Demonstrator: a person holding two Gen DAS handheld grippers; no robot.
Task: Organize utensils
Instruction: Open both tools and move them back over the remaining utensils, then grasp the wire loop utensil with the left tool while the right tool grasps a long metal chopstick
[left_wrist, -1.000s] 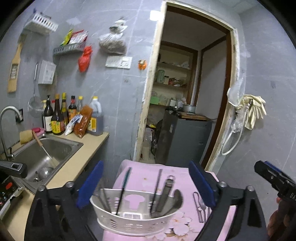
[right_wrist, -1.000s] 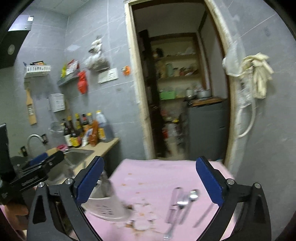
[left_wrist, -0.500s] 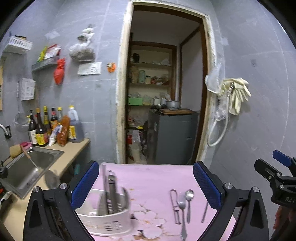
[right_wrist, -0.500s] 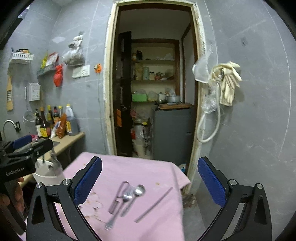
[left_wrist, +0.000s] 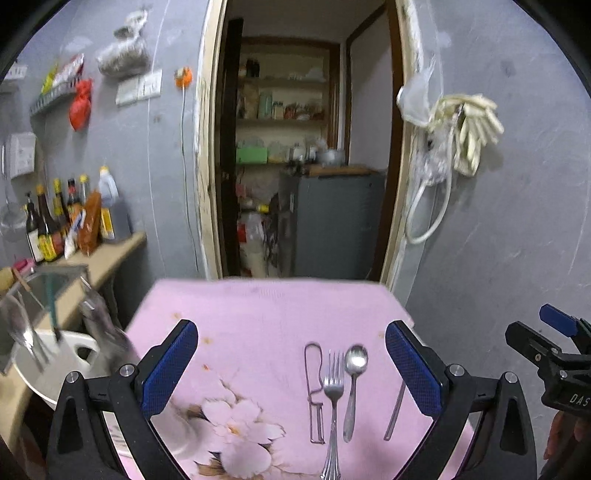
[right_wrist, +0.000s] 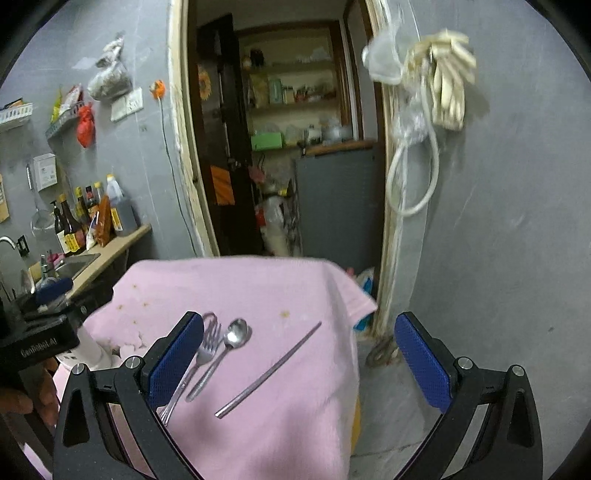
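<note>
White utensil basket sits at 9 o'clock in the left wrist view, off the left edge of the pink cloth, heavily blurred; a spoon-like piece and some dark handles stand in it, can't resolve more. Left gripper has its jaws spread wide, nothing between the blue pads, hovering over the cloth. Loose items lie in a row around 5 o'clock of that view, roughly parallel, handles toward the camera: wire-frame peeler, then fork just beside it, then spoon close to the fork, then a single metal chopstick set apart on the right, partly behind the right blue pad. Right gripper also wide apart and empty, hanging over the cloth's right edge. In its view the fork is partly hidden by the left pad, spoon next to it, chopstick lying diagonally near centre, clear of both. Right-hand tool body shows at 3 o'clock in the left view.
</note>
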